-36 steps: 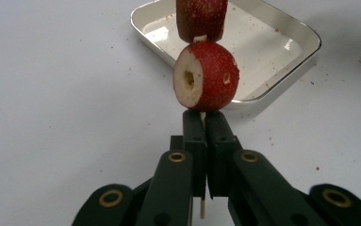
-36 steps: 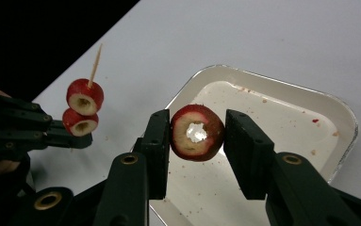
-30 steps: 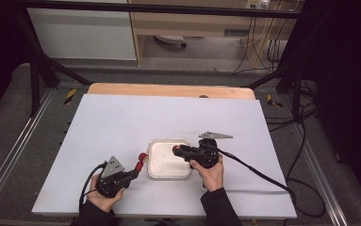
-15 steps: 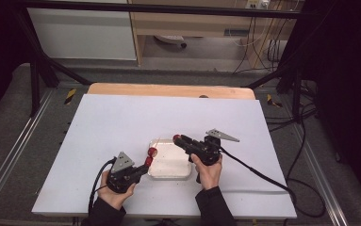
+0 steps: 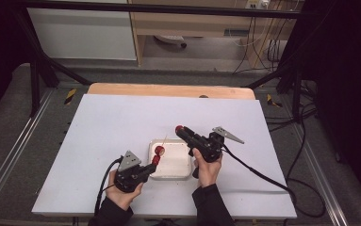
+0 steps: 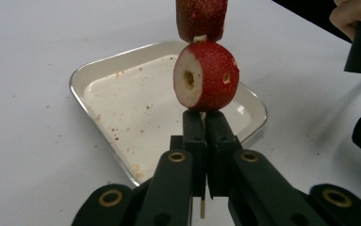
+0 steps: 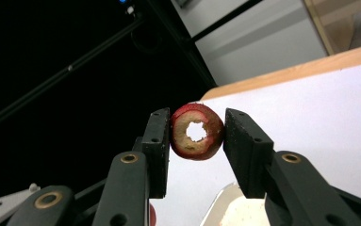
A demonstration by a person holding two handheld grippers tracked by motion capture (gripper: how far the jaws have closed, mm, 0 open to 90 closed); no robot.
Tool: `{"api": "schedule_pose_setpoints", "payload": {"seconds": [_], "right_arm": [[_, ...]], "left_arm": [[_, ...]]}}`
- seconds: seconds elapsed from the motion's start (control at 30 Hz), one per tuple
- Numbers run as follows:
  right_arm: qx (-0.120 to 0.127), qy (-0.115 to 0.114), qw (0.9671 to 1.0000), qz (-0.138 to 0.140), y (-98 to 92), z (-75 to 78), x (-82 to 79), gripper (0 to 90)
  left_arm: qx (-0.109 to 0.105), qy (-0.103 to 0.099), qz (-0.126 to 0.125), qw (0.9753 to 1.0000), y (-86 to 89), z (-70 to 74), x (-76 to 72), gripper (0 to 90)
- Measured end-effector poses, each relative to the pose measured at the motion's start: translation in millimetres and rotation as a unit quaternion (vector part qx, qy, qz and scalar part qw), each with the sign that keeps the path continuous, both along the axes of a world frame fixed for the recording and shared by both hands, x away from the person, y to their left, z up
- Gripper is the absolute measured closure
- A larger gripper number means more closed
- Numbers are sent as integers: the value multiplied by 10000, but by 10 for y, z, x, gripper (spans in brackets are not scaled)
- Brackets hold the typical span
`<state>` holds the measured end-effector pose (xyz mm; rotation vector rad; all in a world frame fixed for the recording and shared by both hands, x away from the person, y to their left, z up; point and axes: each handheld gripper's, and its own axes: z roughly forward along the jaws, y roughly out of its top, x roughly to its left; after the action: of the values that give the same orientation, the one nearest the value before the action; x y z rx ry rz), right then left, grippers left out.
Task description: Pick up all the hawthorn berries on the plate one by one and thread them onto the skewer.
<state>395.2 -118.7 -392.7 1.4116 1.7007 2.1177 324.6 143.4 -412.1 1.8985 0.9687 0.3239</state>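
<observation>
My left gripper is shut on a thin wooden skewer at the near-left edge of a white tray. Two red cored fruits are threaded on the skewer: one sits right above the jaws, and another is above it. In the high view the upper skewered fruit hangs over the tray. My right gripper is raised beyond the tray's far edge. It is shut on a single red cored fruit, whose hole faces the right gripper view's camera.
The tray holds only reddish crumbs and lies near the front middle of a white table. A wooden strip runs along the table's far edge. Black cables trail from the right gripper toward the right.
My left gripper has moved right, bringing the skewer over the tray's edge. My right gripper has lifted its fruit up and away from the tray.
</observation>
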Motion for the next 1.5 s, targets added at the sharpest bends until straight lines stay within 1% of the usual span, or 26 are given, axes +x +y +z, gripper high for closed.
{"api": "schedule_pose_setpoints", "payload": {"seconds": [0.1,0.17,0.33,0.4,0.7,1.0,1.23,1.47,1.5], "right_arm": [[131,-40,9999,-59,-6,21,-2,629],[213,-50,9997,-52,-10,33,0,629],[230,-133,9996,-61,-15,36,0,629],[281,-165,9994,-66,-10,37,-2,629],[303,-247,9992,-116,6,16,-2,629],[349,-275,9990,-95,22,-5,-6,629],[364,-270,9989,-80,34,-18,-12,629],[396,-260,9989,-70,53,-41,-22,629],[392,-249,9989,-61,56,-46,-24,629]], "left_arm": [[-18,2,-37,10000,-58,13,1,879],[-36,16,-55,10000,-92,19,3,879],[-27,94,-60,9999,-164,17,34,879],[-39,104,-54,9999,-183,10,43,879],[-101,114,-32,9999,-222,16,63,879],[-110,102,-56,9999,-264,23,65,880],[-148,132,-72,9998,-281,15,72,879],[-248,155,-28,9996,-286,23,81,879],[-290,168,-8,9994,-290,25,84,879]]}}
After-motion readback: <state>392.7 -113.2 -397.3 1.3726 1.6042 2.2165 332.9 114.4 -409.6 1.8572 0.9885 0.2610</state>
